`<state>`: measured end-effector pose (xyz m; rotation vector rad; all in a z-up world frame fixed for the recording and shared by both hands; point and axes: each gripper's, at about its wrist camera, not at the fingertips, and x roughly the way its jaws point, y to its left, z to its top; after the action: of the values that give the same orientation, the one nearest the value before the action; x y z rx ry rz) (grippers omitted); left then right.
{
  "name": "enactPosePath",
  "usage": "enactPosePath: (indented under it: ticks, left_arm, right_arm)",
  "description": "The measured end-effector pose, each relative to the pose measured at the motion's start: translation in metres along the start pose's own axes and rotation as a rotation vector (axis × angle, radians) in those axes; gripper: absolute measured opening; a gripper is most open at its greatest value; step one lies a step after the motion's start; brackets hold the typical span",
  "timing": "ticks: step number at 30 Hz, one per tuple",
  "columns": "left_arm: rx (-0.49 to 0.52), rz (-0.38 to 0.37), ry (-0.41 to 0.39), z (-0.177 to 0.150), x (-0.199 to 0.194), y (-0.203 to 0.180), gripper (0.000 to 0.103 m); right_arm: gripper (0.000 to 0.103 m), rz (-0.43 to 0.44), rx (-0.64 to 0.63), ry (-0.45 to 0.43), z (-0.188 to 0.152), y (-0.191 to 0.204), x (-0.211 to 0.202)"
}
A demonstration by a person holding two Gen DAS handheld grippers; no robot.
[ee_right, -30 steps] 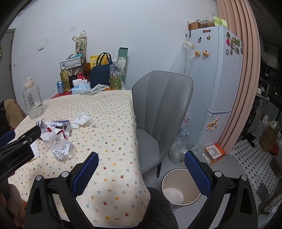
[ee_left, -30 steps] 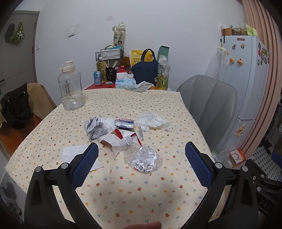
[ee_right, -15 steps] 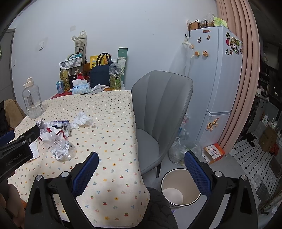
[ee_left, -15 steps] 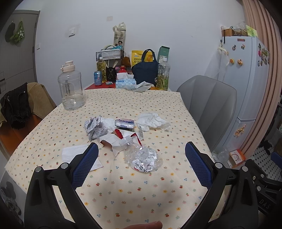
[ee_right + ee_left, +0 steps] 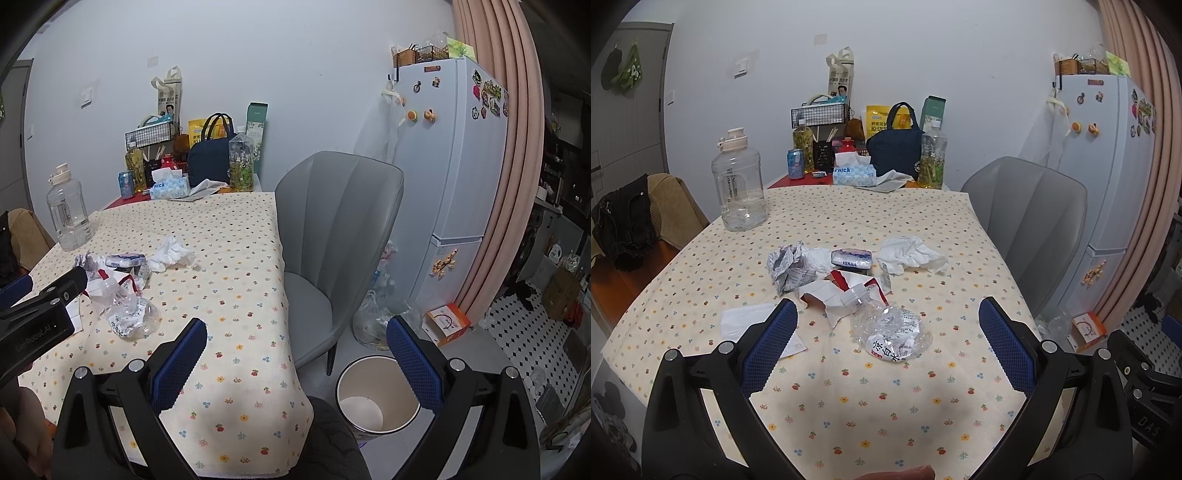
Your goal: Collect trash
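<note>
Trash lies in the middle of the flower-print table (image 5: 849, 398): a crushed clear plastic bottle (image 5: 892, 332), crumpled newspaper (image 5: 788, 267), a white tissue (image 5: 910, 253), a small blue-white packet (image 5: 851, 257), torn red-white wrapping (image 5: 831, 295) and a flat white sheet (image 5: 746, 321). My left gripper (image 5: 886, 336) is open and empty, hovering just short of the bottle. My right gripper (image 5: 295, 343) is open and empty, over the table's right edge. A round white bin (image 5: 376, 395) stands on the floor below it. The bottle also shows in the right wrist view (image 5: 131, 317).
A large clear water jug (image 5: 738, 184) stands at the table's left. Bottles, a can, a tissue box (image 5: 855, 173) and a navy bag (image 5: 894, 151) crowd the far end. A grey chair (image 5: 332, 236) stands right of the table, a fridge (image 5: 450, 177) behind it.
</note>
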<state>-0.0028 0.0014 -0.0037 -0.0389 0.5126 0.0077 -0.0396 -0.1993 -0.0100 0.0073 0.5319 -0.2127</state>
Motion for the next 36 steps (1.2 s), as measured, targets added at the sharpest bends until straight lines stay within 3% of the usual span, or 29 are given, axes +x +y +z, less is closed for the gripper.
enactPosePath:
  ticks: [18, 36]
  left_arm:
    - [-0.044, 0.01, -0.003, 0.001, 0.004, 0.022, 0.098]
    - [-0.161, 0.111, 0.069, -0.014, 0.034, 0.101, 0.098]
  right_arm:
    - [0.095, 0.029, -0.023, -0.011, 0.003, 0.012, 0.007]
    - [0.093, 0.177, -0.152, 0.029, 0.002, 0.089, 0.034]
